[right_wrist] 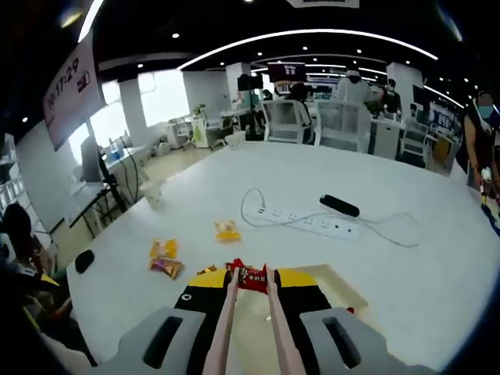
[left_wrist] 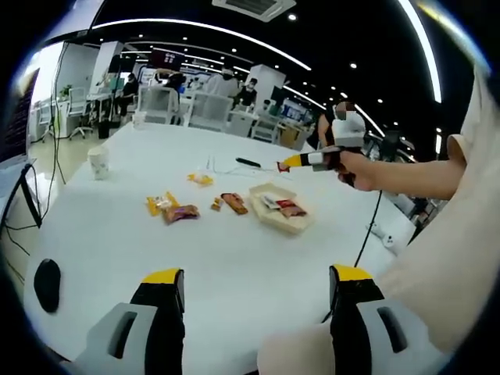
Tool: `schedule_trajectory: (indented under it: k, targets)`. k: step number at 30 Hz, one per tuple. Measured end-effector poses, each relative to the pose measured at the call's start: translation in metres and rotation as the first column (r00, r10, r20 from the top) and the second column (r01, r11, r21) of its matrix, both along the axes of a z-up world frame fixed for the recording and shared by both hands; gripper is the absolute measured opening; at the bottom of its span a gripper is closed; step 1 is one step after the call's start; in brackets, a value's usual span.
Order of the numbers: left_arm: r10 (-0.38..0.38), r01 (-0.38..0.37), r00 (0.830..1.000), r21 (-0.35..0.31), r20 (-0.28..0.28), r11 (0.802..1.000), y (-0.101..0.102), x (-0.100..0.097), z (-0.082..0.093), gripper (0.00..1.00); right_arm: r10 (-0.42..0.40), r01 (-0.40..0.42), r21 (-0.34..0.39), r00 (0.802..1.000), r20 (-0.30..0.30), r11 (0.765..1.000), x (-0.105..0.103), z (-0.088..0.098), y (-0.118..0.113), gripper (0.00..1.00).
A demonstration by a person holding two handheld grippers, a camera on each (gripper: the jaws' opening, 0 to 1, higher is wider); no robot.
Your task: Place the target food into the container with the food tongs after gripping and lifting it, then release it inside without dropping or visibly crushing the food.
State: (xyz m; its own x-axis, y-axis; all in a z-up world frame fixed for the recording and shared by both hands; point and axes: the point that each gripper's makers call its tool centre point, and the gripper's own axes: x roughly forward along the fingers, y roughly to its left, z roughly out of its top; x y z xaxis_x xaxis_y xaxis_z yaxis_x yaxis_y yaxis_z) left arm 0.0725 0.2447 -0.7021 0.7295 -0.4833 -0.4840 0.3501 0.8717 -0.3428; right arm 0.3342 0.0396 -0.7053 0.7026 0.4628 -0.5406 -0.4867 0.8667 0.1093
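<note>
Between the tongs' [right_wrist: 248, 320] closed tips: one red snack packet [right_wrist: 251, 276], pinched lightly. Beneath: container [right_wrist: 344, 298], apparently awaiting release. Right gripper [right_wrist: 250, 293] clamps the tongs.

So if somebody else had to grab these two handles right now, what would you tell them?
Right claw: shut on the food tongs, whose tips pinch a red snack packet lifted above the container.
Left claw: open, holding nothing, low over the white table.
Container already holds two packets. Several more packets lie loose on the table beside it.
Done: packet gripped and lifted.
Left: lower it into the container and open the tongs gently, probably without squeezing harder.
</note>
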Motion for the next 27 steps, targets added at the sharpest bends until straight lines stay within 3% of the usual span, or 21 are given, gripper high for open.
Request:
schedule_trajectory:
  k: [27]
  targets:
    - [0.004, -0.004, 1.0, -0.004, -0.011, 1.0, -0.005, -0.003, -0.004, 0.75, -0.021, 0.021, 0.012, 1.0, -0.009, 1.0, -0.009, 0.0, -0.015, 0.22]
